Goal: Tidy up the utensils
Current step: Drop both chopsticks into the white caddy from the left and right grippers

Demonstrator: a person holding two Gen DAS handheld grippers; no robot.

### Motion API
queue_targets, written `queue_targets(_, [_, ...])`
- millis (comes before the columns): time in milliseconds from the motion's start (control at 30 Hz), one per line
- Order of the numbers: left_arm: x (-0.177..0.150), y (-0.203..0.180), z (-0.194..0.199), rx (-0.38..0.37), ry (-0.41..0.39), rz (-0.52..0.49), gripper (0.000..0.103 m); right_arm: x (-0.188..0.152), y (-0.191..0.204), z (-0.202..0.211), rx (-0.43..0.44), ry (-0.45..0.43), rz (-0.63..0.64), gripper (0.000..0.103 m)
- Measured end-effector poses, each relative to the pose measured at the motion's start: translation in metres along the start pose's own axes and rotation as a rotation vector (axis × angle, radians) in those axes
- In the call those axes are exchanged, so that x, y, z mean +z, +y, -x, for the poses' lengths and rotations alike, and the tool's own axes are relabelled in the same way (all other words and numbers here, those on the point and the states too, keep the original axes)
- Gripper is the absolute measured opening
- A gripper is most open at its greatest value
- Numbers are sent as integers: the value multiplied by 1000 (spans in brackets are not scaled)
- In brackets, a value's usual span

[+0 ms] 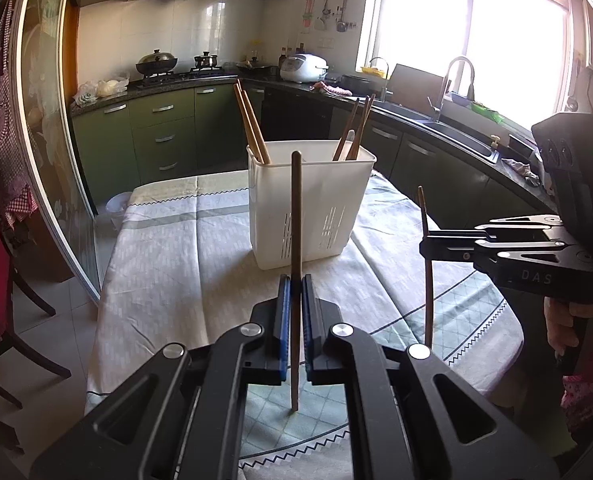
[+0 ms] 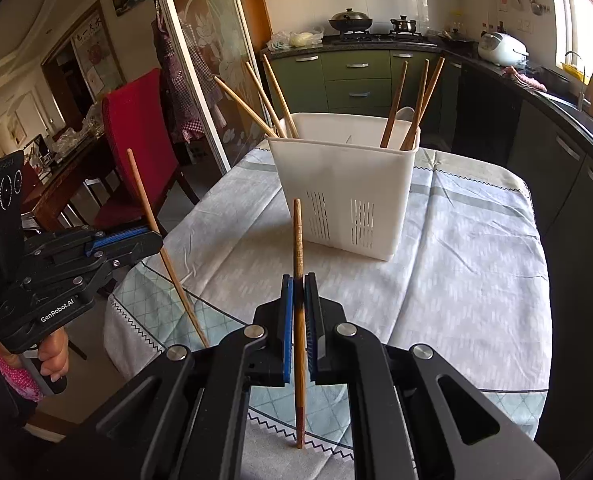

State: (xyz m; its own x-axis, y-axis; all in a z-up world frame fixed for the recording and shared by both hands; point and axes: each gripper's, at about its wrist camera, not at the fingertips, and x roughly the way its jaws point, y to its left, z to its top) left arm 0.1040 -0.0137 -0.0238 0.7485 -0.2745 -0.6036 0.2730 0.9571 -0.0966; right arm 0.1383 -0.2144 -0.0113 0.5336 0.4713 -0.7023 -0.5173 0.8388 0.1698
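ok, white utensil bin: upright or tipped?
Upright. The bin stands flat on the tablecloth, open top up, with chopsticks leaning inside at both ends.

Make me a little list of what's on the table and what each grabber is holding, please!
table cover: pale checked cloth
holder: white slotted bin standing on the cloth
in the bin: wooden chopsticks leaning at both ends
left gripper: shut on one upright chopstick
right gripper: shut on one patterned chopstick
loose utensils on the cloth: none seen
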Motion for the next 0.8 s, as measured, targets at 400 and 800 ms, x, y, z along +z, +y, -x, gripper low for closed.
queue_targets(400, [8,-4,5,-4,-28,-13,5,10,-5,27,13,-69,11,7])
queue_targets(800, [80,-20,29,-64,-120,-38,5,84,-19,82,9,-220,8,7])
